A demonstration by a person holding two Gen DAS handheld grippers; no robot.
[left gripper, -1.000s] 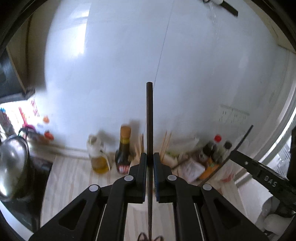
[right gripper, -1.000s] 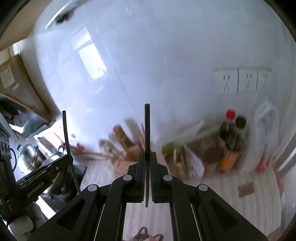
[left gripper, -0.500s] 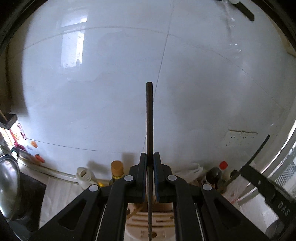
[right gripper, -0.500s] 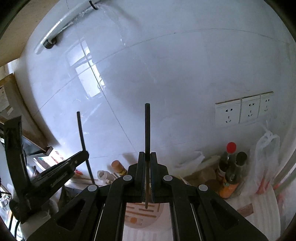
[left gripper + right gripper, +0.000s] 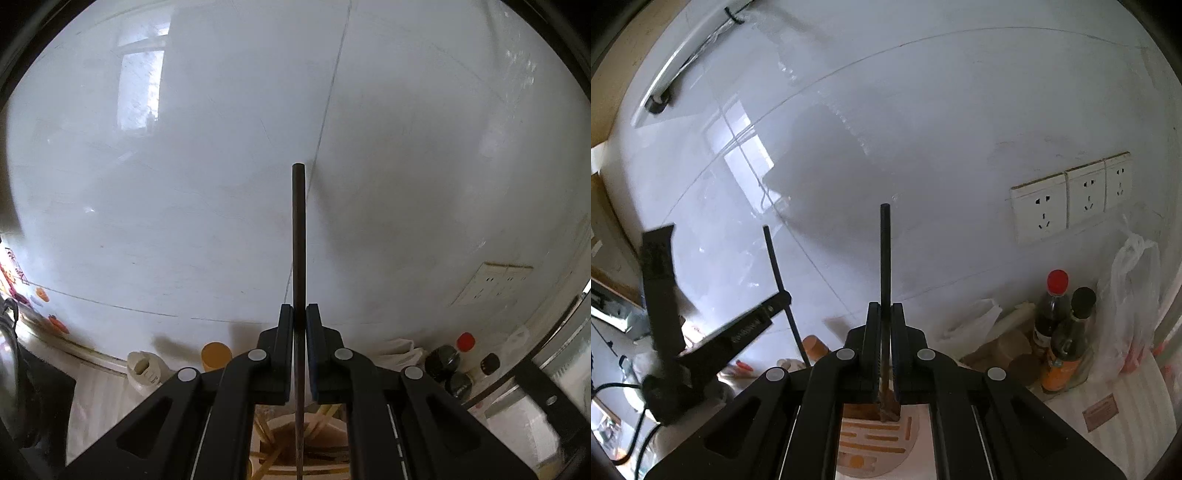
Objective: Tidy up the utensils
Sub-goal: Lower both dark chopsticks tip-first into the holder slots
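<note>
My left gripper point(image 5: 299, 317) has its jaws clamped on a slim dark chopstick point(image 5: 298, 236), round in section, matte, standing straight up against the glossy white tiled wall point(image 5: 184, 184). Its lower end runs down between the black plastic fingers point(image 5: 282, 350) toward a pale round utensil holder point(image 5: 284, 428) below, where a few light wooden sticks point(image 5: 325, 413) lean at its rim. I cannot tell whether the tip is touching the holder.

On the right, my right gripper point(image 5: 884, 321) is pinched tight on a second dark chopstick point(image 5: 884, 258), also upright, with a ribbed look near the top and a brownish lower end just above the holder's slotted cream lid point(image 5: 875, 443). From this side I see the left gripper point(image 5: 738, 332) off to the left, tilted, with its stick point(image 5: 777, 273) slanting up.

Behind: an orange-capped bottle point(image 5: 216, 356), a cream ceramic jar point(image 5: 146, 371), dark glass sauce bottles point(image 5: 1067, 343) with red and black caps, a crinkled clear plastic bag point(image 5: 1134, 295), three white wall sockets point(image 5: 1071, 199), and a striped counter point(image 5: 1137, 406).
</note>
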